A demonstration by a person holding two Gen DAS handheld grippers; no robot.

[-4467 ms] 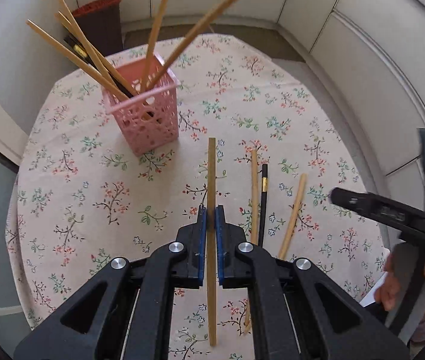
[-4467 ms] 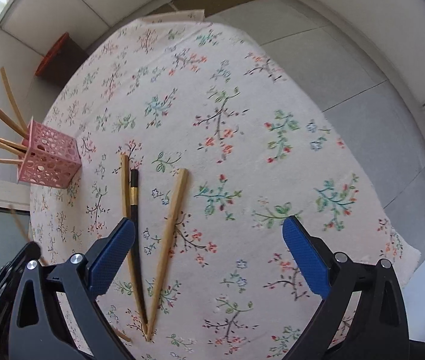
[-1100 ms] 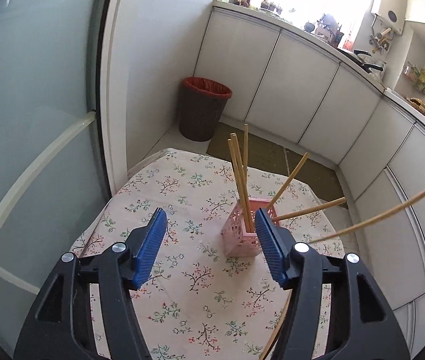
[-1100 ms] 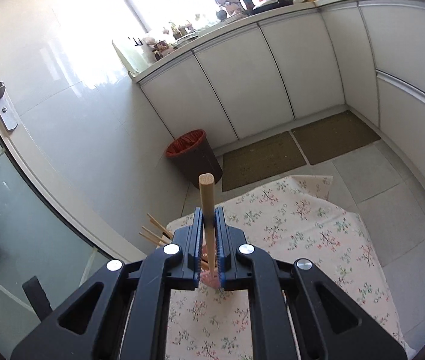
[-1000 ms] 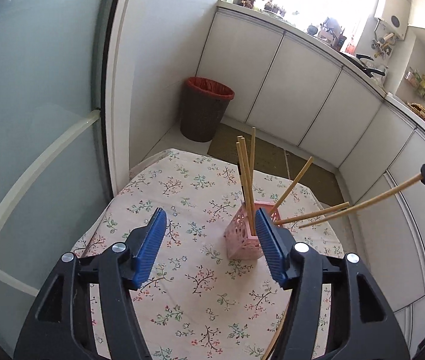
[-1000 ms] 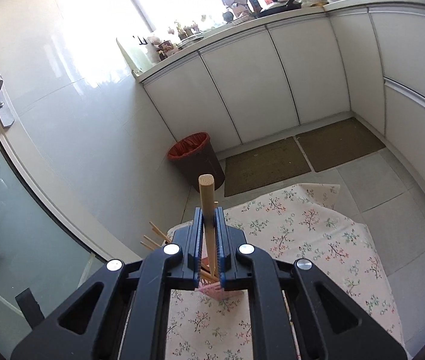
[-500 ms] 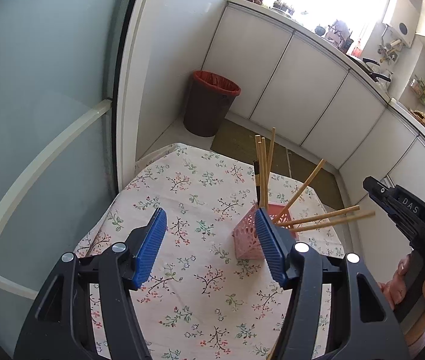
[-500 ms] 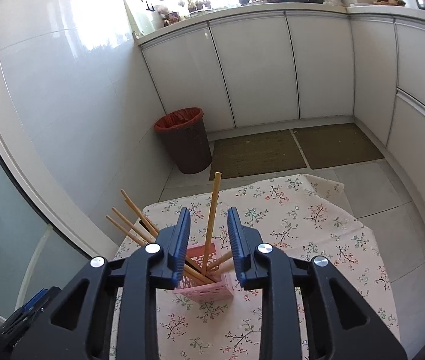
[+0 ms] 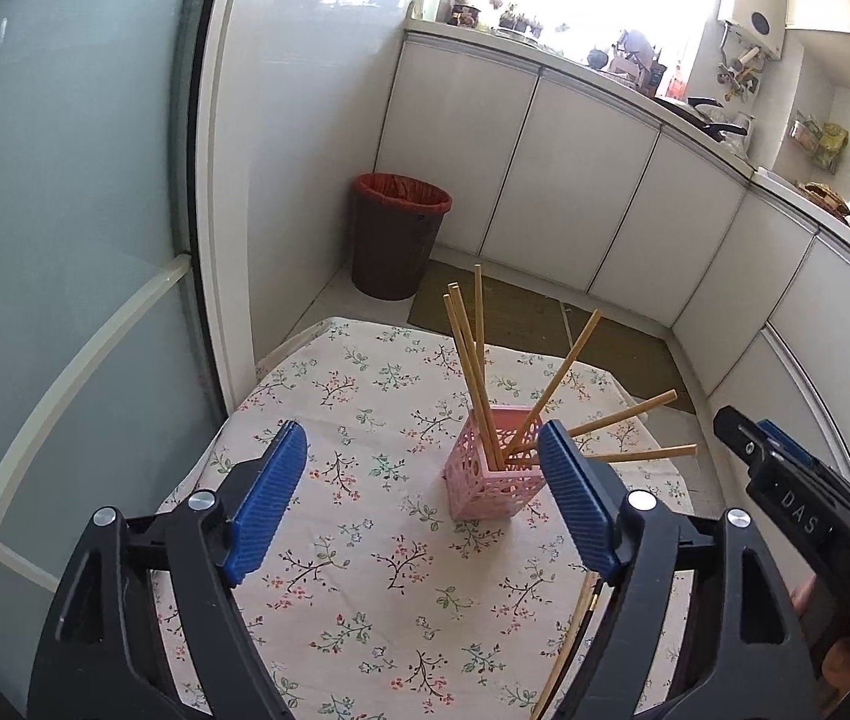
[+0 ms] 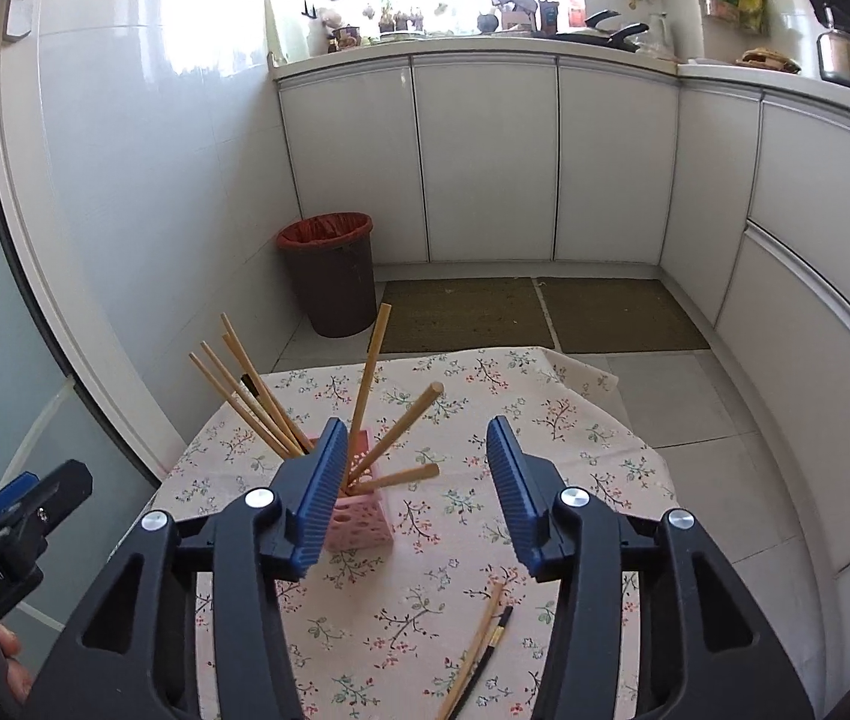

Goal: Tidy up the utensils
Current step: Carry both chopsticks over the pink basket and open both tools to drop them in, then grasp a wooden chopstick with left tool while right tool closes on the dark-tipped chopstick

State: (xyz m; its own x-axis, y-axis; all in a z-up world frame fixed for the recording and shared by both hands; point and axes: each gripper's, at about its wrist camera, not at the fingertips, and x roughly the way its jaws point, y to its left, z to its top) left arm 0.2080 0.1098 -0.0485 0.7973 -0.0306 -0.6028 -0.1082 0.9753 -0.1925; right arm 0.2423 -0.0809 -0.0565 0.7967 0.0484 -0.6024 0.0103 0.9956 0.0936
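Observation:
A pink perforated basket (image 9: 493, 468) stands on the floral tablecloth (image 9: 365, 570) and holds several wooden chopsticks (image 9: 466, 360) that fan out upward. It also shows in the right wrist view (image 10: 359, 525). My left gripper (image 9: 422, 507) is open and empty, held above the table with the basket between its jaws in the image. My right gripper (image 10: 416, 495) is open and empty, just right of the basket. A wooden chopstick (image 10: 475, 654) and a black chopstick (image 10: 487, 657) lie together on the cloth near me; they also show at the left wrist view's lower right (image 9: 571, 648).
A brown bin with a red liner (image 9: 398, 234) stands on the floor beyond the table. White cabinets (image 10: 484, 162) run along the back and right. A glass door (image 9: 53, 240) is on the left. The right gripper's body (image 9: 796, 504) shows at the left view's right edge.
My right gripper let go of the wooden chopstick into the basket, opened wider and drew back. My left gripper stayed open, shifting slightly.

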